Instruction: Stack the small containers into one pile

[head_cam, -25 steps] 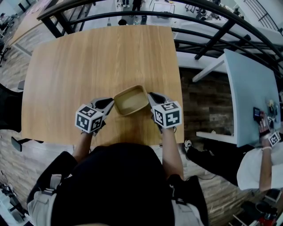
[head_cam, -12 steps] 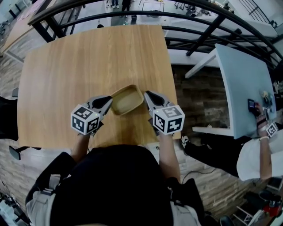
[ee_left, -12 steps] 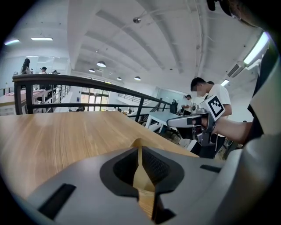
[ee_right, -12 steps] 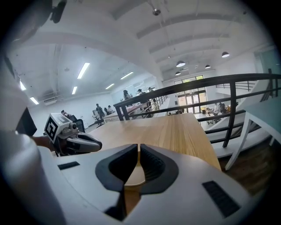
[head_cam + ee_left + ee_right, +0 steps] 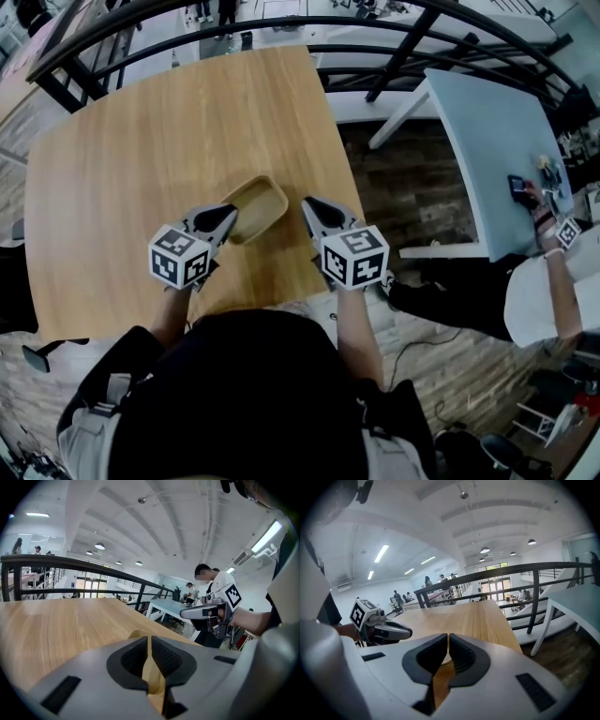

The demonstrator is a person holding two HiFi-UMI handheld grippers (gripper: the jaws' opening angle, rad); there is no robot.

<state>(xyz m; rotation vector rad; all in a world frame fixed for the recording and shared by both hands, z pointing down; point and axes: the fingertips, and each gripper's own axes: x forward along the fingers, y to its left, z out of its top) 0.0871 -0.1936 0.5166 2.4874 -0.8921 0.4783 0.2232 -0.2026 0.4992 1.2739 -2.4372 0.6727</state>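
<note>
Status: left gripper [image 5: 232, 217] clamped left rim of tan rectangular container [image 5: 258, 204]; right gripper [image 5: 307, 202] was closed, empty, just right of it.

No text, label or number seems legible anywhere in view

The wooden table [image 5: 141, 141] stands near a black railing [image 5: 398, 54] on the far side. On the right, a pale table [image 5: 478, 141] stands on dark plank floor [image 5: 403, 187].
</note>
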